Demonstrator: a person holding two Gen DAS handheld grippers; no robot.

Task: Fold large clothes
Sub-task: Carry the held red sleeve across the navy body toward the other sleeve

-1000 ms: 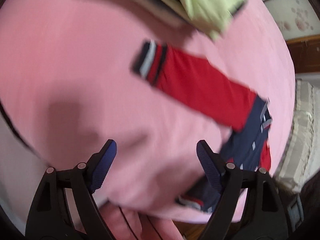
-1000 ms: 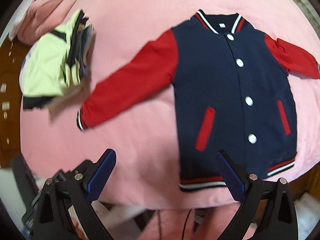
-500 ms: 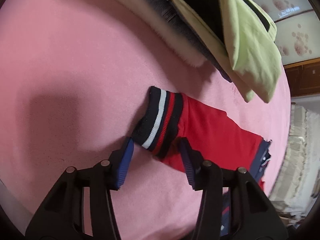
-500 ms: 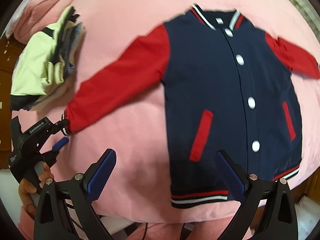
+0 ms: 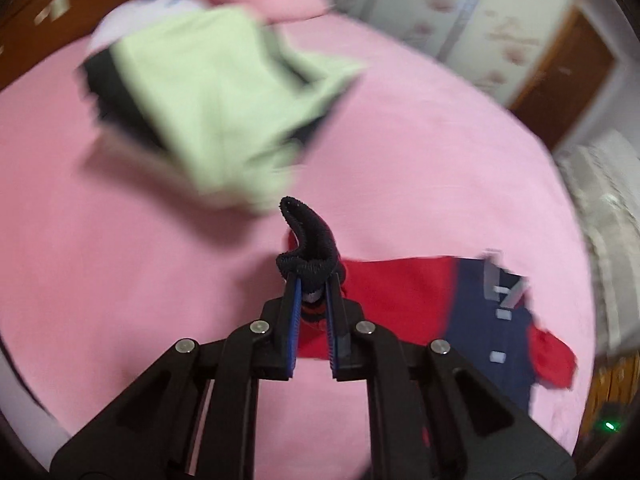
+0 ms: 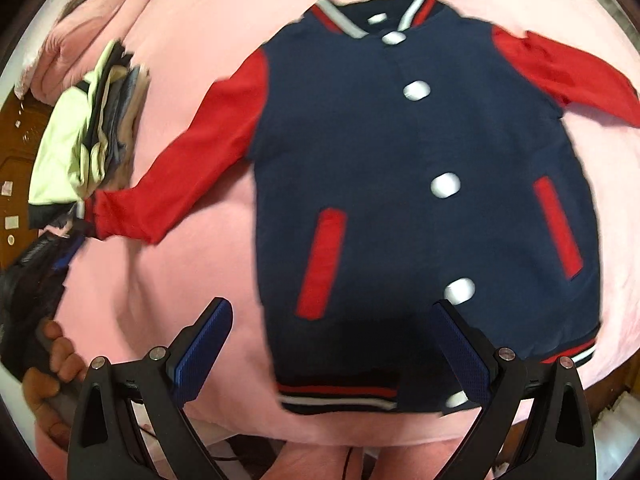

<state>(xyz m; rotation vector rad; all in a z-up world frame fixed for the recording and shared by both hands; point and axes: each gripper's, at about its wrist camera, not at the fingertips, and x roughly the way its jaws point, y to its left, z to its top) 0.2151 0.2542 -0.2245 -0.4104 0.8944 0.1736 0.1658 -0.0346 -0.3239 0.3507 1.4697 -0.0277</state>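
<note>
A navy varsity jacket (image 6: 400,180) with red sleeves and white snaps lies flat, front up, on the pink bed cover (image 6: 200,40). My left gripper (image 5: 312,296) has its jaws closing, and the pads pinch the dark ribbed cuff (image 5: 308,248) of the outstretched red sleeve (image 6: 192,168). The cuff sticks up above the fingertips, raised off the cover. In the right wrist view that gripper is a dark blur (image 6: 44,264) at the left edge, with a hand (image 6: 52,360) below it. My right gripper (image 6: 332,344) stands open over the striped hem (image 6: 340,394), nothing between its fingers.
A pile of folded clothes (image 5: 208,112) topped by a pale green piece lies just beyond the cuff. Rolled pink bedding (image 6: 92,36) sits at the far corner. The bed's near edge runs under the hem. A wooden door (image 5: 572,68) stands past the bed.
My left gripper went from wide open to closed on the sleeve cuff and lifted it, turning as it rose. My right gripper came nearer the jacket, down to its hem.
</note>
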